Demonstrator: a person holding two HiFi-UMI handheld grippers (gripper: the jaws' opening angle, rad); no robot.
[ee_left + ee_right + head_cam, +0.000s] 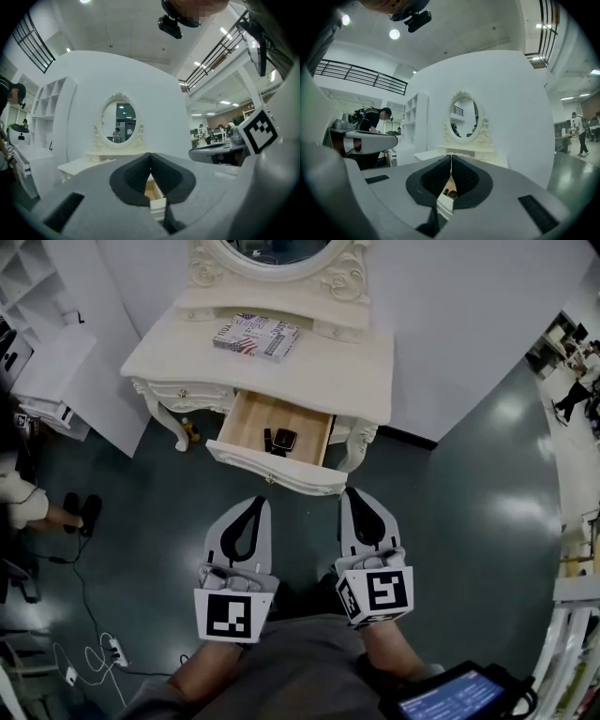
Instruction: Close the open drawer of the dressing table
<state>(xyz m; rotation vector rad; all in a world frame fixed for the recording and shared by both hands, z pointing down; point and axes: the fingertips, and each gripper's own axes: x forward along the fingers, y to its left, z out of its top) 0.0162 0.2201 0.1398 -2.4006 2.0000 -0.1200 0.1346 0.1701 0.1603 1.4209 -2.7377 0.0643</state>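
Left claw (255,502), right claw (354,493): pressed together, empty; level, near open drawer (281,474) front, likely for blunt push shut.

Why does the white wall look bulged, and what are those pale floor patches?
Left gripper view: the wide-angle lens bows the white wall into a dome. Head view: the dark glossy floor throws back bright glare, probably reflected light.

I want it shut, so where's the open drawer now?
In the head view, the open drawer juts from the dressing table, below the book, just ahead of the left hand-held gripper and right hand-held gripper.
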